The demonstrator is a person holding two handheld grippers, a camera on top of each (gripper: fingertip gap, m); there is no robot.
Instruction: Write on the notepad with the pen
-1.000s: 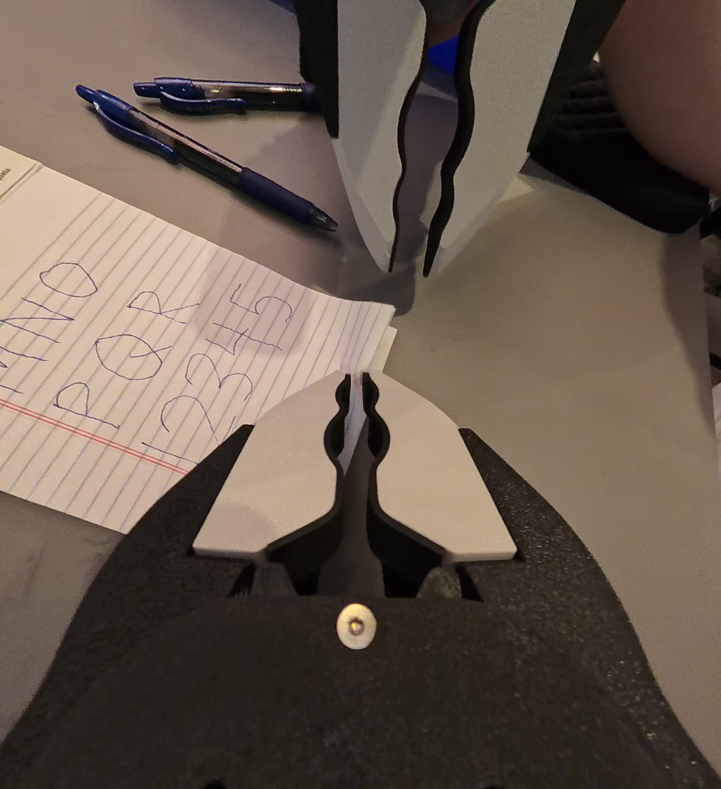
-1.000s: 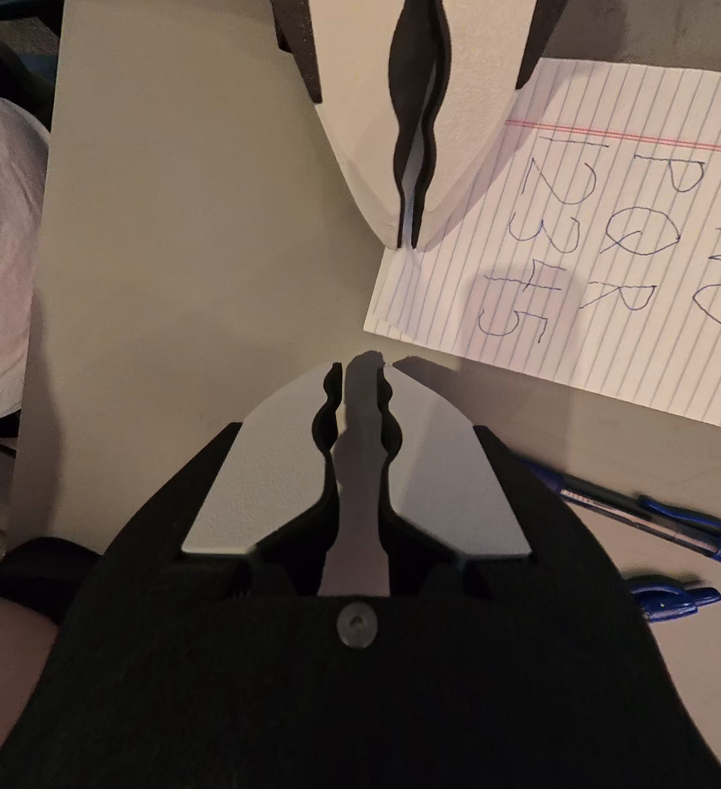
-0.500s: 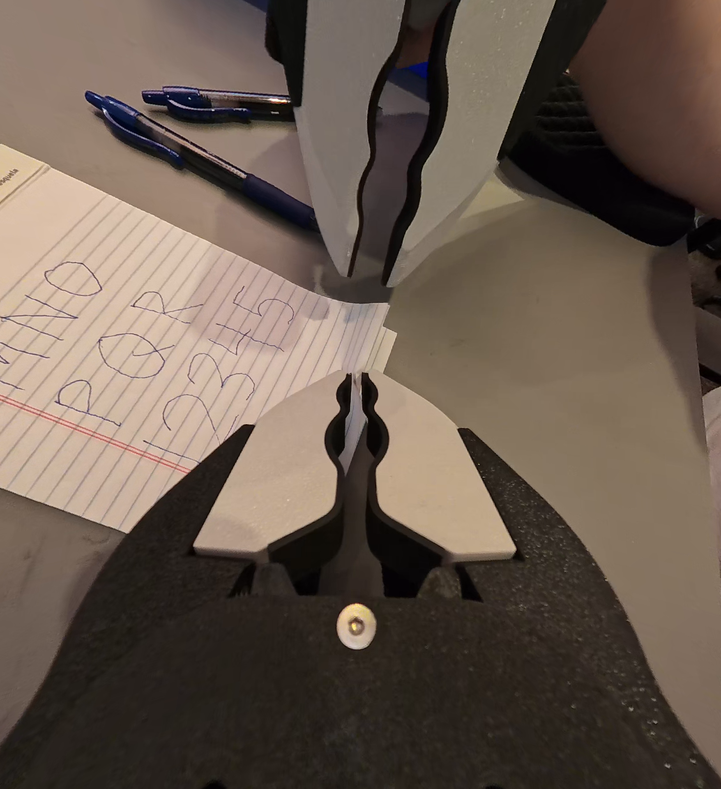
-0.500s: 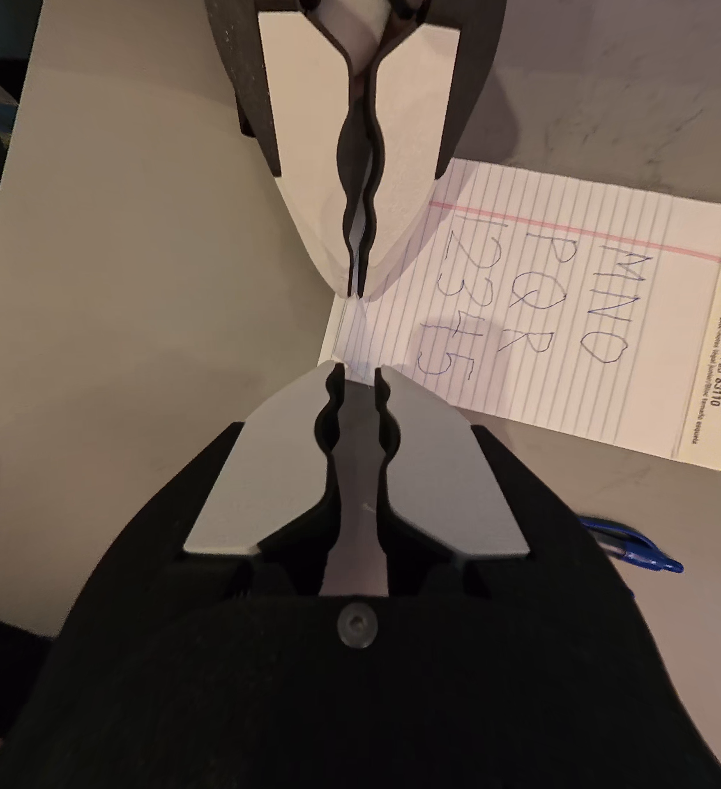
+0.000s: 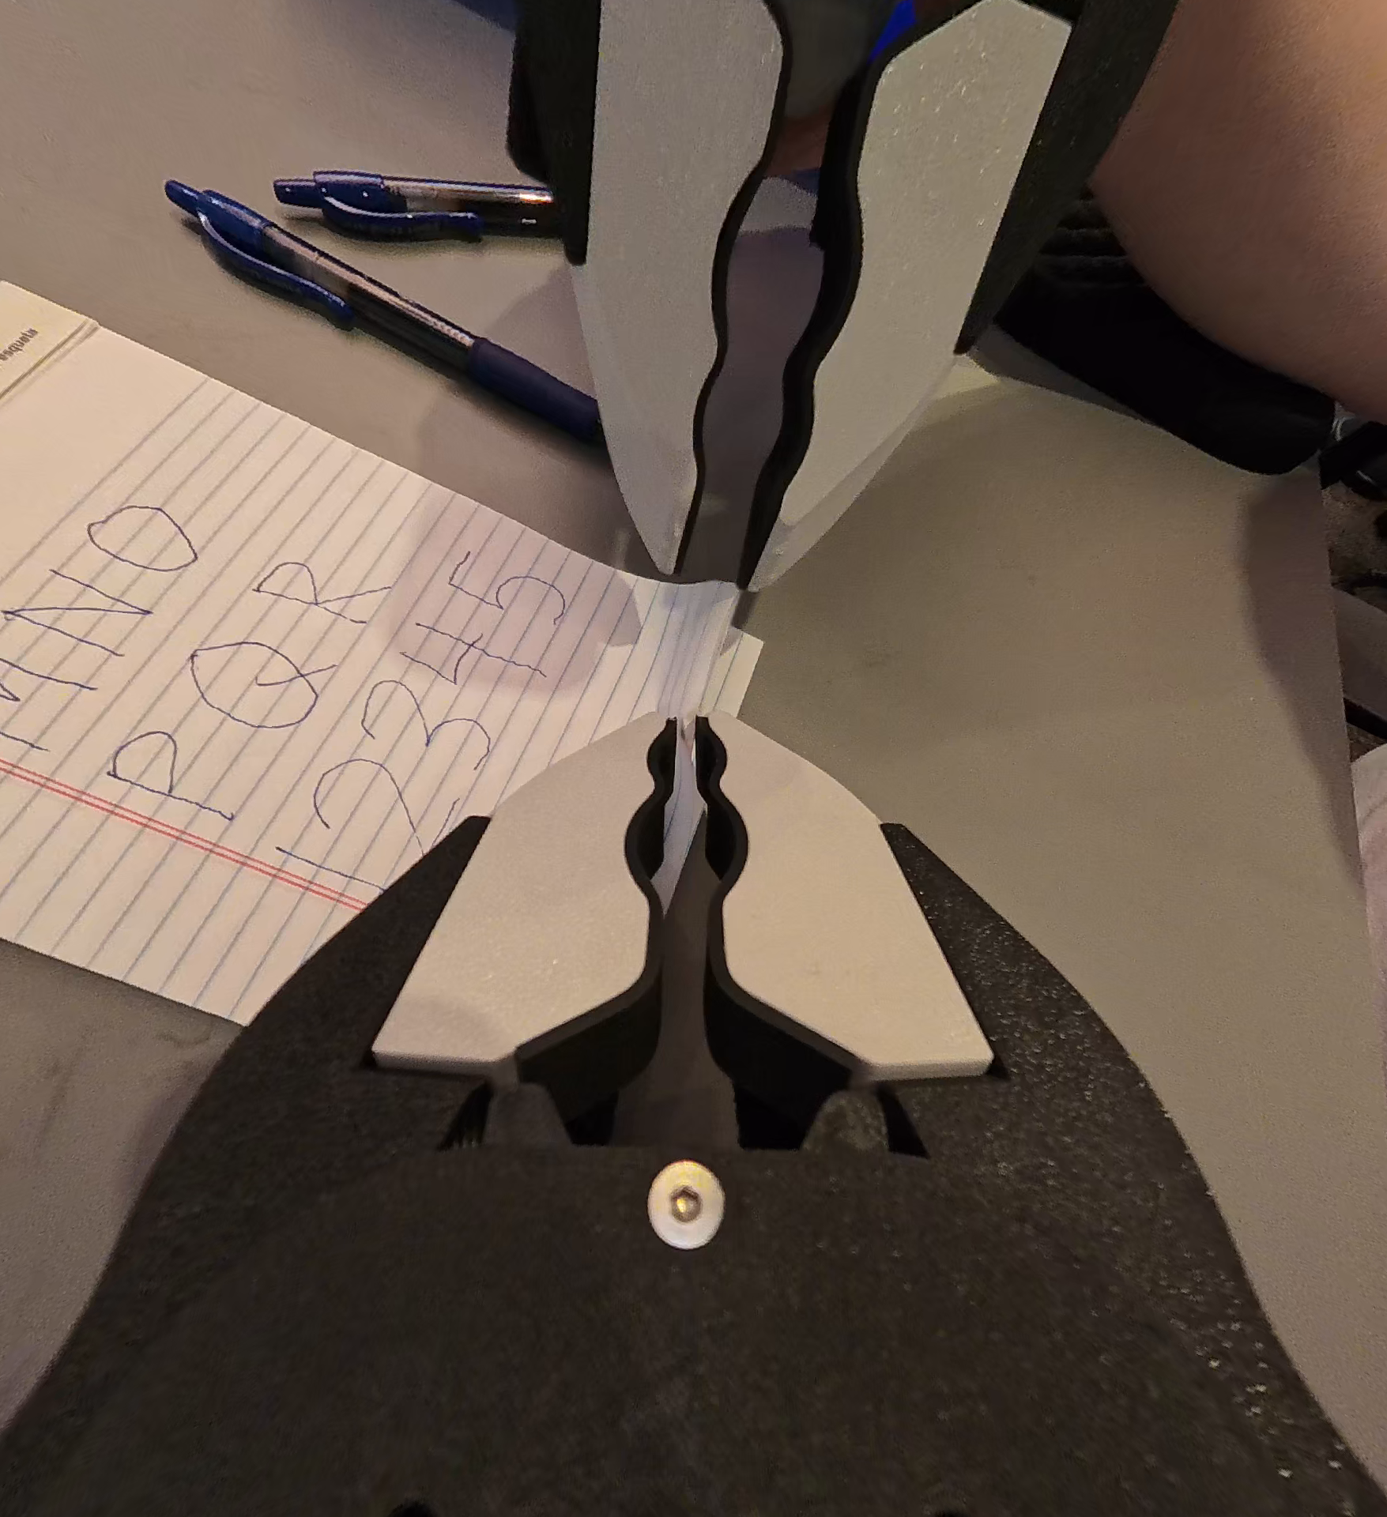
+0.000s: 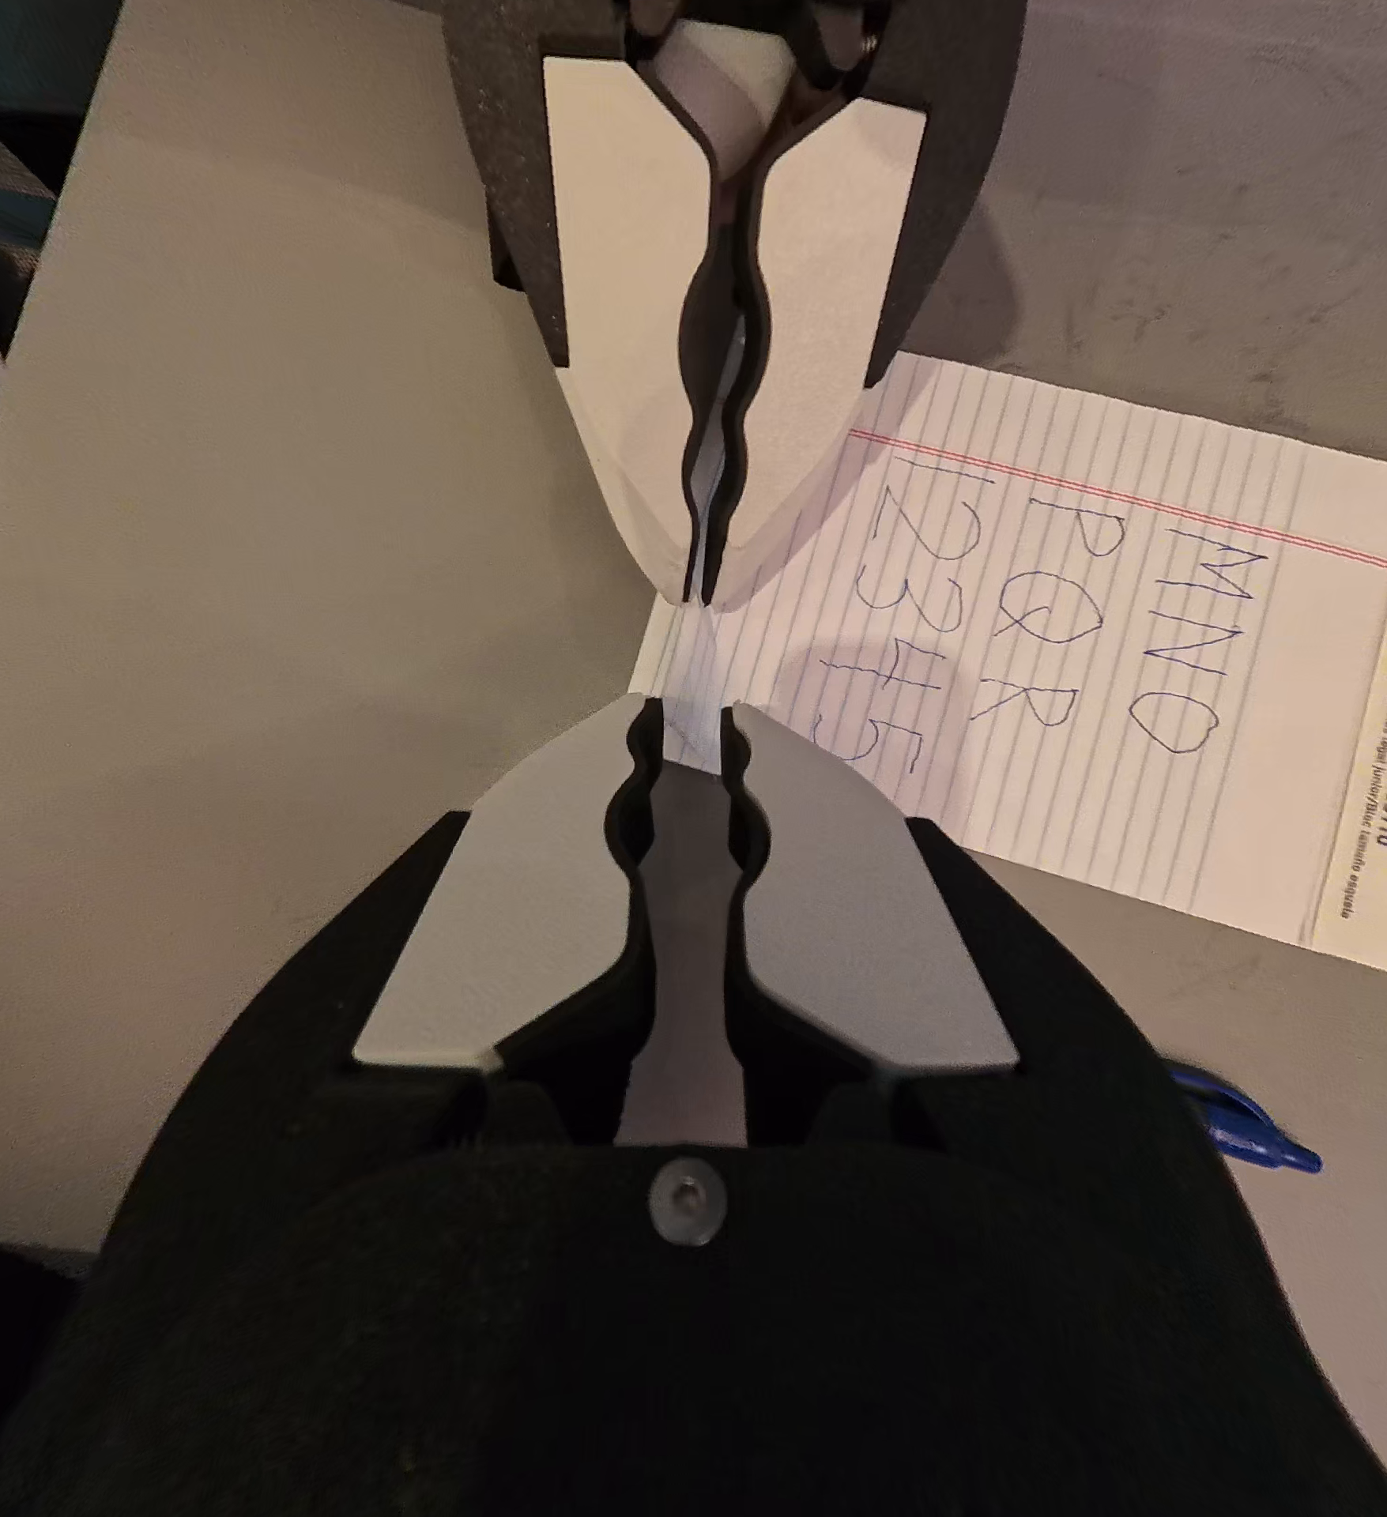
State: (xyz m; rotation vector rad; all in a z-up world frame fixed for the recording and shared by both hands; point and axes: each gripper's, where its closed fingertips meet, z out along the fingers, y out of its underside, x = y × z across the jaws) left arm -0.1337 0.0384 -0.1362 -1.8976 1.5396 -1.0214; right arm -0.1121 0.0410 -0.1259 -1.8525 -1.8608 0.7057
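Left gripper jaws pinch the lined notepad sheet's corner; right gripper jaws spread; matte grey table

Notepad on table, two pens beyond it

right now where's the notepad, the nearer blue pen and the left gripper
notepad [image 5: 181,739]: left wrist view, on its lined top sheet.
nearer blue pen [image 5: 509,378]: left wrist view, on its grip.
left gripper [image 5: 680,724]: left wrist view, between its fingertips.
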